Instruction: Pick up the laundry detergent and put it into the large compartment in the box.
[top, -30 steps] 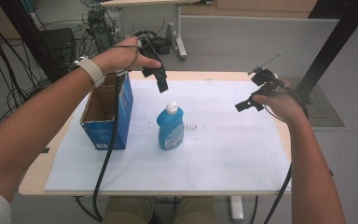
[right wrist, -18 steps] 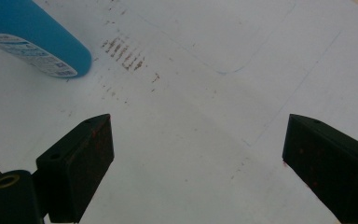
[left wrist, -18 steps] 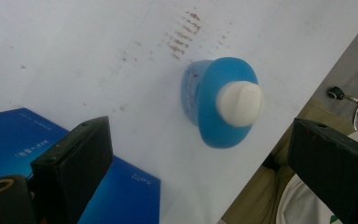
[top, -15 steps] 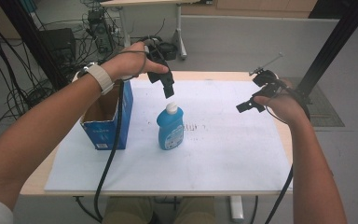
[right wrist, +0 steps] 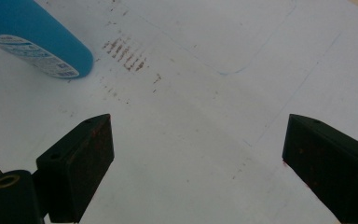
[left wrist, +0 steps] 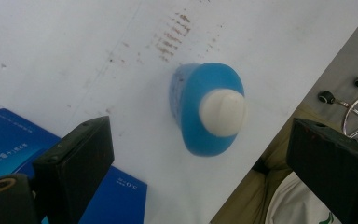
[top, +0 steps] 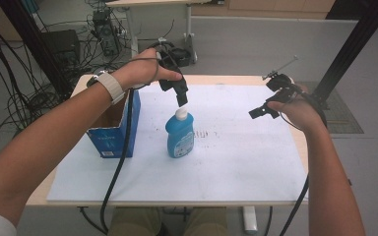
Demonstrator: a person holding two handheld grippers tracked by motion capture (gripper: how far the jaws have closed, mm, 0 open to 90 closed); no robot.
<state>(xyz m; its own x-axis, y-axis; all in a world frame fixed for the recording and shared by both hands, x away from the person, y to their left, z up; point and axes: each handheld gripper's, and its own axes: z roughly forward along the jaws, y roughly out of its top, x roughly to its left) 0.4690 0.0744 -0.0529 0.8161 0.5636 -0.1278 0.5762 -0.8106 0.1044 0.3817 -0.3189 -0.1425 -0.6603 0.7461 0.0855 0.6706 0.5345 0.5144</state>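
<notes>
I've got the left gripper (top: 181,101) hanging directly above the blue bottle (top: 179,135), jaws spread wide to straddle its white cap (left wrist: 223,112). The bottle stands upright just right of the blue box (top: 113,132). My right gripper (top: 261,112), jaws also apart, waits well right of the bottle.

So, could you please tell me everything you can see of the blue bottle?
The blue bottle looks like plastic, with a white cap and a printed label on its front. It stands upright on the white sheet, right of the blue box. The left gripper hangs just above its cap, jaws open, not touching.
</notes>
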